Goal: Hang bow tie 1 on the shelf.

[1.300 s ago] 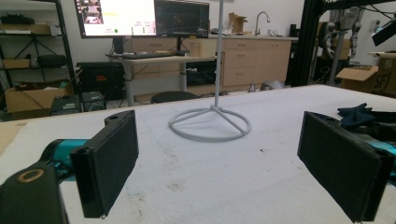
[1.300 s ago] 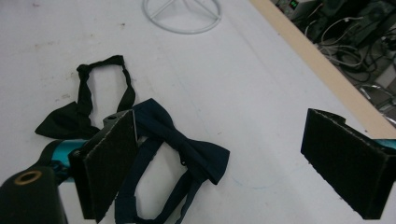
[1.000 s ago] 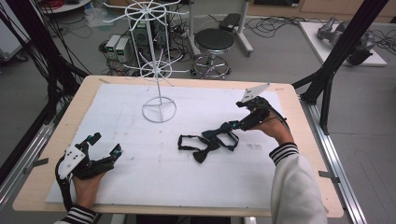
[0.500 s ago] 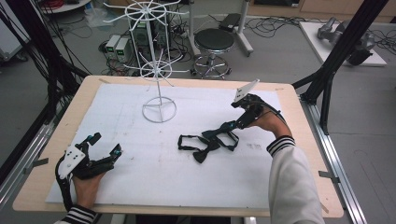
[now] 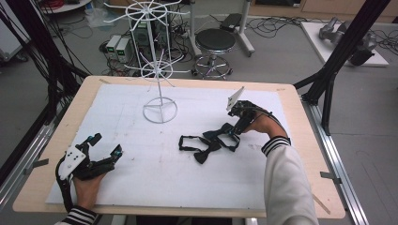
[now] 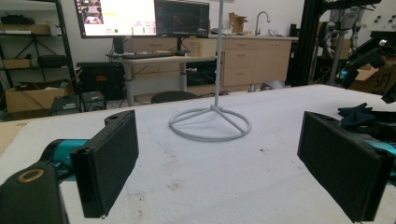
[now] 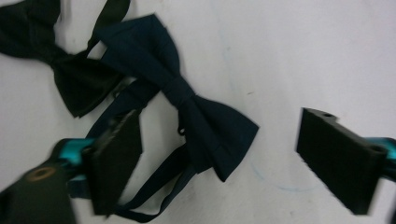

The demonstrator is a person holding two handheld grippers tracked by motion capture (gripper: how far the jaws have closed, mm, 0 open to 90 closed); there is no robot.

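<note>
Reaching for the navy bow tie [image 7: 187, 102] w/ the right claw [image 7: 233, 163], jaws spread wide, nothing pinched yet. Tie lies flat on the desk [image 5: 155, 183] directly between and just ahead of the jaws, its strap looping under the left jaw; a black bow tie [image 7: 56, 60] sits farther ahead, to the left, straps touching or overlapping the navy one. In the high view the right claw [image 5: 236, 123] tilts down over the pair of ties [image 5: 211, 140].

Left claw [image 5: 104, 144] rests on the desk, also spread, empty; white rack [image 6: 210, 122] stands well ahead of it.

Step, prob.: approach before the pick. Next move likely needs the claw lowered so the jaws straddle the knot, then pressed together w/o snagging the black tie's strap.

No readable brand or label on ties; monitor text in left gripper view too small to read.
</note>
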